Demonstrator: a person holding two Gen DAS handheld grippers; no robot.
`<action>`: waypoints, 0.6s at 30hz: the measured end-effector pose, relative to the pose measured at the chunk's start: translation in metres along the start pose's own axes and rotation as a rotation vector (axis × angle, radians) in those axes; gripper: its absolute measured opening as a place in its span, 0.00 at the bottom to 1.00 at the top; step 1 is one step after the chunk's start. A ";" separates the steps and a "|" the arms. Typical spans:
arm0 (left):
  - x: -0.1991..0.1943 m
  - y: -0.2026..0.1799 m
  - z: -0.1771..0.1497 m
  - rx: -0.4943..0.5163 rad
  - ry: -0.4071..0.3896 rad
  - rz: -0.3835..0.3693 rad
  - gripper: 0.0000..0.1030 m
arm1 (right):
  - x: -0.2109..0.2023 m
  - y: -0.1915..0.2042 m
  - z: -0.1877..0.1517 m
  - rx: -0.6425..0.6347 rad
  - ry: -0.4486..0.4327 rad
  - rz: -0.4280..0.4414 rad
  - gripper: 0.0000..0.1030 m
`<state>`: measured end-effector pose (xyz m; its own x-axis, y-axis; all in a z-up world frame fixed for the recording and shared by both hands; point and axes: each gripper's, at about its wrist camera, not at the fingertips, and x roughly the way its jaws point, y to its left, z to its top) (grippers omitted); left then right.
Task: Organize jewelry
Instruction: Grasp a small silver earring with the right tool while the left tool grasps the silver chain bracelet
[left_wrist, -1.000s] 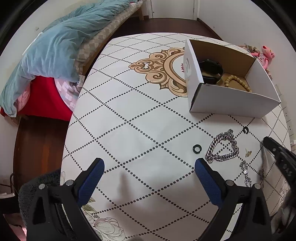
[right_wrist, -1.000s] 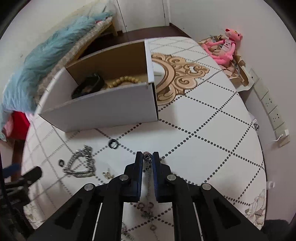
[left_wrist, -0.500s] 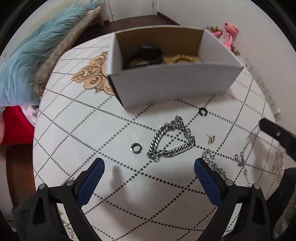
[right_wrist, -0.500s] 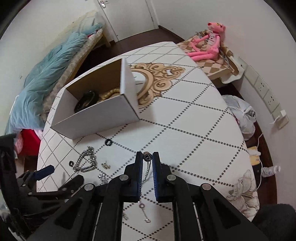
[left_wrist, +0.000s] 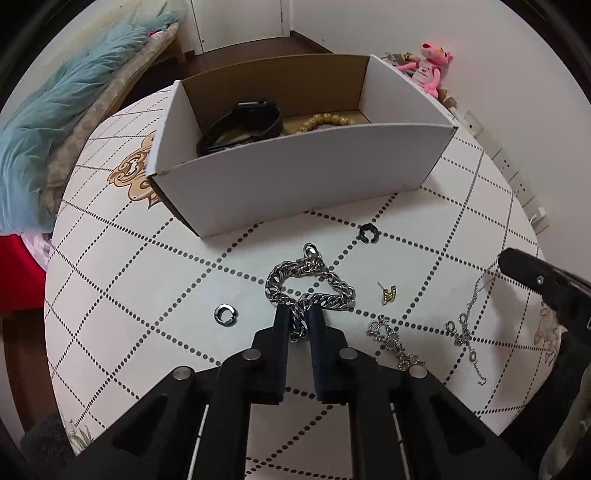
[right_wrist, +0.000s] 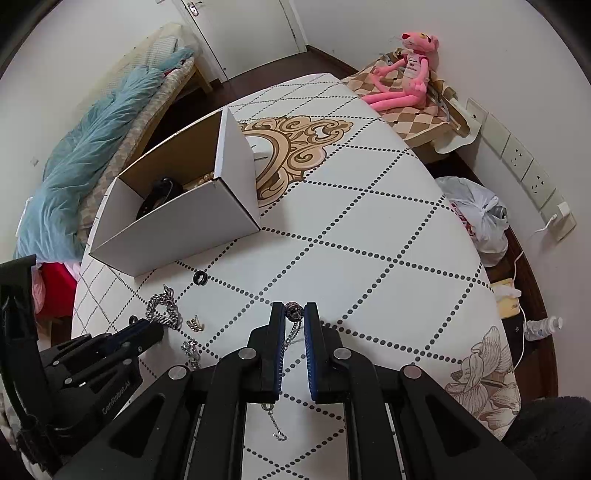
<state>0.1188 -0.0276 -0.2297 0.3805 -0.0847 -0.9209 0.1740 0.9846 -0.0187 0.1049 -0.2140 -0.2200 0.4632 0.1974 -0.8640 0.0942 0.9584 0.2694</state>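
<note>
A white cardboard box (left_wrist: 295, 184) stands on the round table and holds a black band (left_wrist: 240, 125) and a beaded bracelet (left_wrist: 325, 120). My left gripper (left_wrist: 299, 314) is shut on a thick silver chain bracelet (left_wrist: 310, 284) that lies on the table. My right gripper (right_wrist: 294, 312) is shut on a thin silver necklace (right_wrist: 291, 332) and holds it above the table; the chain hangs down between the fingers. The right gripper also shows in the left wrist view (left_wrist: 539, 280), with the necklace (left_wrist: 467, 325) trailing onto the table.
Loose on the table: a silver ring (left_wrist: 225, 315), a black ring (left_wrist: 368, 233), a gold earring (left_wrist: 388, 294) and a sparkly silver piece (left_wrist: 391, 339). A pink plush toy (right_wrist: 406, 74) sits beyond the table. A bed with a blue blanket (right_wrist: 92, 166) is at left.
My left gripper has moved in over the thick silver chain and closed on it. My right gripper has risen higher with the thin necklace still in it.
</note>
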 end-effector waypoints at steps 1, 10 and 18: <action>-0.004 0.002 0.000 -0.010 -0.008 -0.008 0.06 | -0.002 0.000 0.000 0.001 -0.002 0.003 0.10; -0.054 0.032 0.011 -0.126 -0.088 -0.116 0.06 | -0.022 0.010 0.006 -0.003 -0.036 0.055 0.10; -0.086 0.043 0.022 -0.146 -0.131 -0.154 0.06 | -0.044 0.026 0.019 -0.020 -0.060 0.125 0.10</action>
<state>0.1137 0.0183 -0.1423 0.4756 -0.2455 -0.8447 0.1097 0.9693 -0.2200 0.1041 -0.2016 -0.1670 0.5220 0.3037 -0.7971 0.0146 0.9311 0.3644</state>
